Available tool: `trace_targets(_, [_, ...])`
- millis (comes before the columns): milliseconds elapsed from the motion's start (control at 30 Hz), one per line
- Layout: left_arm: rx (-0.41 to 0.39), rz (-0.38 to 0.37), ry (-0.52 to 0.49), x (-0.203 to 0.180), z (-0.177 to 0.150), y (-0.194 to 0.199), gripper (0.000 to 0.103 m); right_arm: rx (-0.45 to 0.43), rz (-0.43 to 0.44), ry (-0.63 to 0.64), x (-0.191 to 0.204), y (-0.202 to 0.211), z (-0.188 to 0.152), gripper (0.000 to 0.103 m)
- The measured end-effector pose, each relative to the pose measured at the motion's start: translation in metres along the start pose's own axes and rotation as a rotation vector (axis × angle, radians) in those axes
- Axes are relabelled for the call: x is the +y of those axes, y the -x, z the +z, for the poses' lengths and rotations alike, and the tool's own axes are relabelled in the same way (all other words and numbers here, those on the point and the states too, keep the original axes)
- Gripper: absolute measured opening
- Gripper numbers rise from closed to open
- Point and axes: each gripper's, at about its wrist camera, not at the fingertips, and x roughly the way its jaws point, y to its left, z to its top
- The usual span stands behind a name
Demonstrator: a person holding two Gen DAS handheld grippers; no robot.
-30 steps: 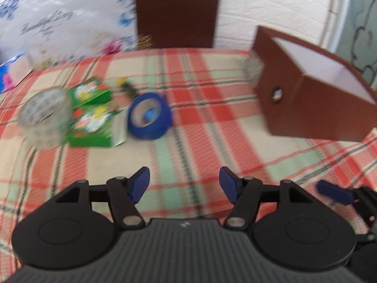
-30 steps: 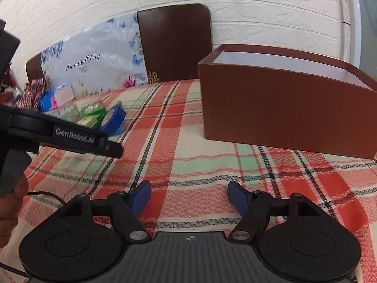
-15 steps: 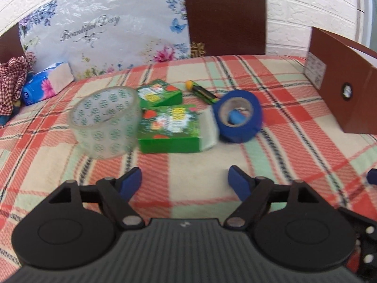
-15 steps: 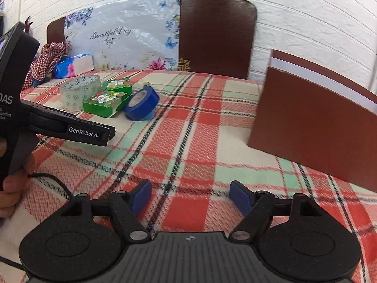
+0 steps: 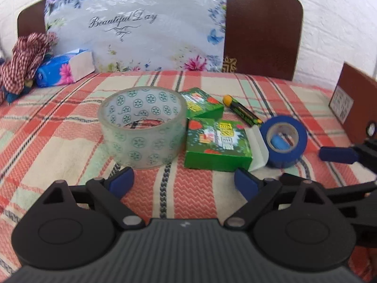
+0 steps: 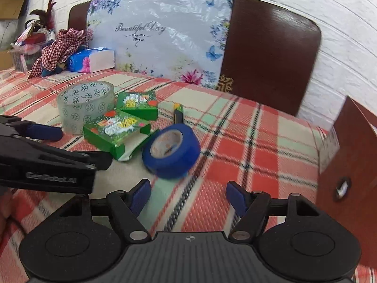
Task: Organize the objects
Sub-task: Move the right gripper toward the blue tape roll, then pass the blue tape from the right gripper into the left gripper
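Two grippers, both spread wide and holding nothing. My left gripper (image 5: 183,179) faces the clear tape roll (image 5: 142,127) and near green box (image 5: 218,145), which touch. My right gripper (image 6: 188,194) faces the blue tape roll (image 6: 171,154), propped on edge against that box's flap. Nudged, it may roll; closing left could catch both neighbours.
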Motion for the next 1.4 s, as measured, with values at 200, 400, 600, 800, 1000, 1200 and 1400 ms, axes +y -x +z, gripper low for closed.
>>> trace_targets(200, [-0.021, 0.002, 0.062, 0.007, 0.001, -0.001, 0.093, -0.019, 0.021, 0.056, 0.007, -0.018, 0.012, 0.068])
trace_targets(400, [-0.027, -0.003, 0.063, 0.008, 0.000, -0.001, 0.093, -0.056, 0.016, 0.135, 0.020, -0.015, 0.013, 0.055])
trace_targets(600, [-0.027, -0.001, 0.058, 0.008, -0.001, 0.000, 0.094, -0.061, -0.055, 0.173, 0.024, -0.016, 0.014, 0.062])
trace_targets(800, [-0.025, 0.001, 0.053, 0.007, -0.001, 0.000, 0.094, -0.077, -0.064, 0.222, 0.027, -0.009, 0.011, 0.055])
trace_targets(1000, [-0.024, 0.004, 0.048, 0.006, -0.001, 0.000, 0.094, -0.007, -0.037, 0.062, -0.001, 0.043, -0.025, 0.056])
trace_targets(1200, [-0.015, 0.019, 0.003, -0.002, -0.001, 0.000, 0.093, 0.046, -0.161, -0.148, -0.056, 0.116, -0.089, 0.055])
trace_targets(1400, [0.073, -0.123, -0.051, -0.046, 0.009, 0.020, 0.071, 0.039, -0.263, -0.243, -0.079, 0.153, -0.122, 0.062])
